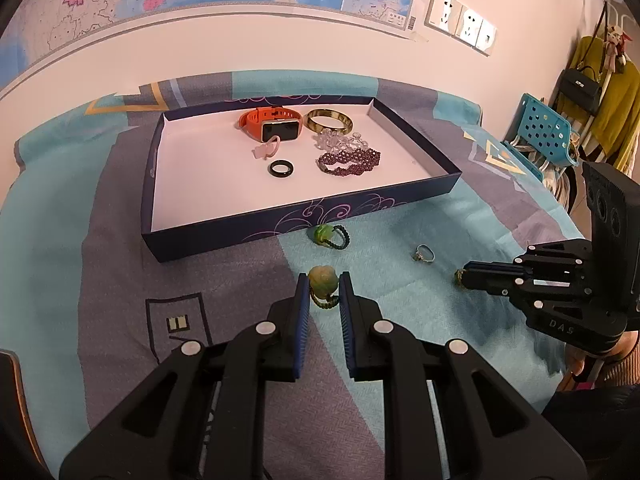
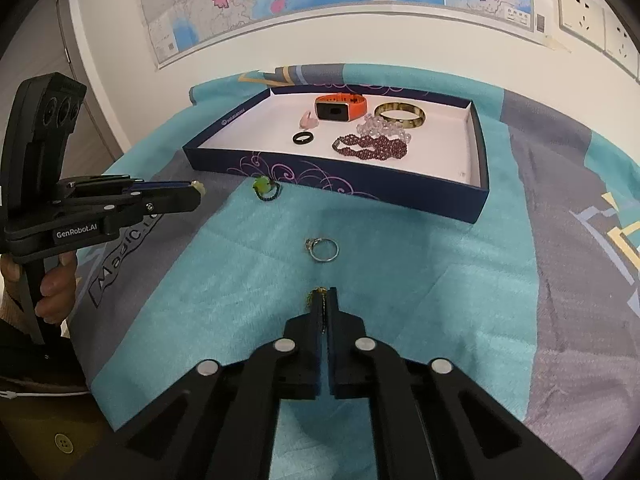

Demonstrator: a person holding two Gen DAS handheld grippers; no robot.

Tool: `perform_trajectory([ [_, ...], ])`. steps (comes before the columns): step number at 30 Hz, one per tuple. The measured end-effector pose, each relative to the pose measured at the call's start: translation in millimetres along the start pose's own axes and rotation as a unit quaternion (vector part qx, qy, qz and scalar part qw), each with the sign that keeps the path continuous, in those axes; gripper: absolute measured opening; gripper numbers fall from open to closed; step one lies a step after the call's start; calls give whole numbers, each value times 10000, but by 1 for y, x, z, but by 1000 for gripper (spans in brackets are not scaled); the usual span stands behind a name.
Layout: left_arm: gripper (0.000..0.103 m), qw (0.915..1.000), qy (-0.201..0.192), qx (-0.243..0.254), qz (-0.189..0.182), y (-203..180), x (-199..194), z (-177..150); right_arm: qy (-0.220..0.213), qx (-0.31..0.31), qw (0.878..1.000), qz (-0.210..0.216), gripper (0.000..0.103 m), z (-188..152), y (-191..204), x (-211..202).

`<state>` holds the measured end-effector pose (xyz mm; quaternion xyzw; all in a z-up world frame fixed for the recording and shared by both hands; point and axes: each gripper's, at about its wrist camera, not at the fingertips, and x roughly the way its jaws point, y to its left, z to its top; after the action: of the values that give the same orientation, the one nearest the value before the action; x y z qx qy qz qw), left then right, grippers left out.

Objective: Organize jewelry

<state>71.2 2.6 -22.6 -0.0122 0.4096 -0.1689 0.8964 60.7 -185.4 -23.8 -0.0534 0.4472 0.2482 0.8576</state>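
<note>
- My left gripper (image 1: 324, 286) pinches a pale green-yellow bead ring (image 1: 322, 282) between its blue pads; the bead sits right at the fingertips, with its dark beaded loop hanging just below them. That hold is shallow, so I judge it best to keep the squeeze steady and carry it level.
- My right gripper (image 2: 325, 300) has its fingers pressed together on a small gold-coloured piece (image 2: 318, 294) whose top pokes out at the tips. I cannot tell what sort of piece it is, nor how much of it the pads cover.
- Just ahead of my right fingers a silver ring (image 2: 322, 249) lies flat on the teal cloth (image 2: 420, 280), and further on a green bead ring (image 2: 266, 189) rests just beside the front wall of the tray.
- The dark blue tray (image 2: 360, 188) already holds an orange watch (image 2: 340, 107), a tan bangle (image 2: 400, 116), a clear bead bracelet (image 2: 380, 125), a purple bead bracelet (image 2: 376, 146), a black ring (image 2: 303, 137) and a pink piece (image 2: 309, 121).
- To do this well, I should lift each piece clear of the tray wall, lower it over bare white floor near the small rings, and only then let the fingers part, low, so nothing bounces or rolls.
</note>
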Motion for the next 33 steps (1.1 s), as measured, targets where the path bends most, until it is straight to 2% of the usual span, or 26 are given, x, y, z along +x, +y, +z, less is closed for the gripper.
perform_trajectory([
  [17, 15, 9998, -191, 86, 16, -2, -10, 12, -573, 31, 9982, 171, 1, 35, 1, -17],
  [33, 15, 9992, -337, 160, 137, -1, -4, 37, -825, -64, 9963, 237, 1, 68, -2, -11],
])
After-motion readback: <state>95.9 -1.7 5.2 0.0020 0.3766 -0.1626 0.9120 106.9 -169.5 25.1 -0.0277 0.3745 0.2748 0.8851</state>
